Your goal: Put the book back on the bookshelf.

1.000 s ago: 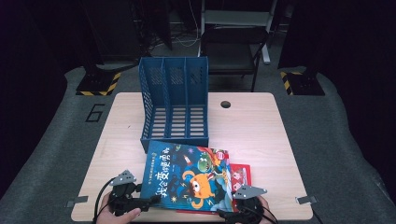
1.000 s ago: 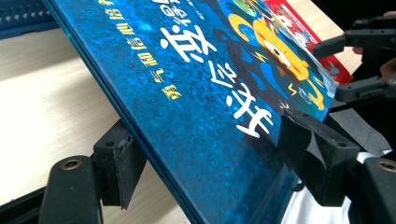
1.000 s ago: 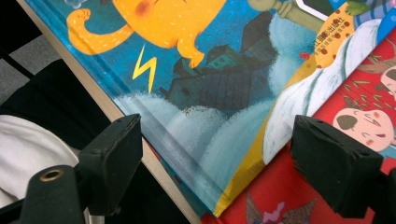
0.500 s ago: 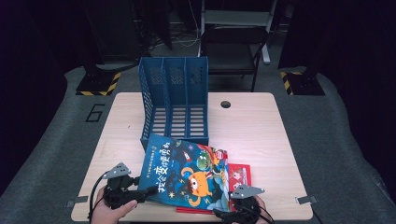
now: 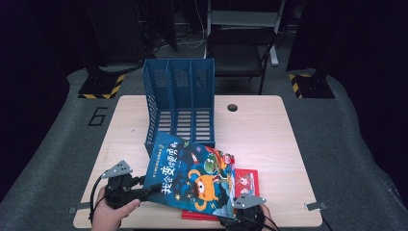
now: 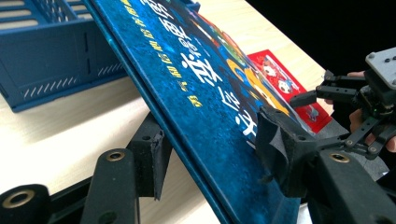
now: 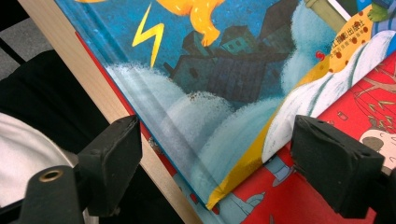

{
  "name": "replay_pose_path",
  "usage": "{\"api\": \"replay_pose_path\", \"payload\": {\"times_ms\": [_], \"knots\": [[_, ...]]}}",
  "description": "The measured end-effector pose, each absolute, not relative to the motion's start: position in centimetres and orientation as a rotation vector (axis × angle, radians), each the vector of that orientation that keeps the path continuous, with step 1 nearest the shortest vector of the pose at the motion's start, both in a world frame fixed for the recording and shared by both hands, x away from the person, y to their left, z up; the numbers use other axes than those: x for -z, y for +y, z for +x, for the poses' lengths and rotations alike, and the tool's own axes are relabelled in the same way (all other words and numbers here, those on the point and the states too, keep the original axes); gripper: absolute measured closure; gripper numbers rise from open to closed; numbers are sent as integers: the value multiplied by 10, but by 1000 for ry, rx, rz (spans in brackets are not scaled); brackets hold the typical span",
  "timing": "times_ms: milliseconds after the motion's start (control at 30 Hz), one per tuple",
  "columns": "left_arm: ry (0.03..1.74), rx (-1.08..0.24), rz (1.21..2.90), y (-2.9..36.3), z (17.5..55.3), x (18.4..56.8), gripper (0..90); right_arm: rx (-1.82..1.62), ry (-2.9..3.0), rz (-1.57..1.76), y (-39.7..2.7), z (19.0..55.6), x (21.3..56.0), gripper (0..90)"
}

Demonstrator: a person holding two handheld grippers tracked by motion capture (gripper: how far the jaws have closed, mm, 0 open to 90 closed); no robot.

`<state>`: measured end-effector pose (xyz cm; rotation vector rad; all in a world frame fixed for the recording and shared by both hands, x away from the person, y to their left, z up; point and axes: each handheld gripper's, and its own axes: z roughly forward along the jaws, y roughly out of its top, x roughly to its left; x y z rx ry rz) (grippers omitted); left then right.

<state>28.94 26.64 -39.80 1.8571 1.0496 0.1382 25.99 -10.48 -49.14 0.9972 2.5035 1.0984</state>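
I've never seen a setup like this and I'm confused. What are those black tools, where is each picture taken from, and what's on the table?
A person holds a two-jaw tool in each hand. One camera looks down from above; one rides on each tool.

On the light wooden table stand a blue plastic three-slot file rack and two books. The left gripper has just been closing its jaws around the edge of the big dark-blue picture book, tilting it up. A red book lies underneath. The right gripper waits open at the books' near corner.
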Motion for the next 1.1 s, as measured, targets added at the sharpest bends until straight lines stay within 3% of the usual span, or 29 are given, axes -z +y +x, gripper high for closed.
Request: {"api": "replay_pose_path", "payload": {"times_ms": [1100], "knots": [[1003, -153, 1883, 255, 294, 355, 520, -1175, 2472, 1109, -85, 262, 492, 175]]}}
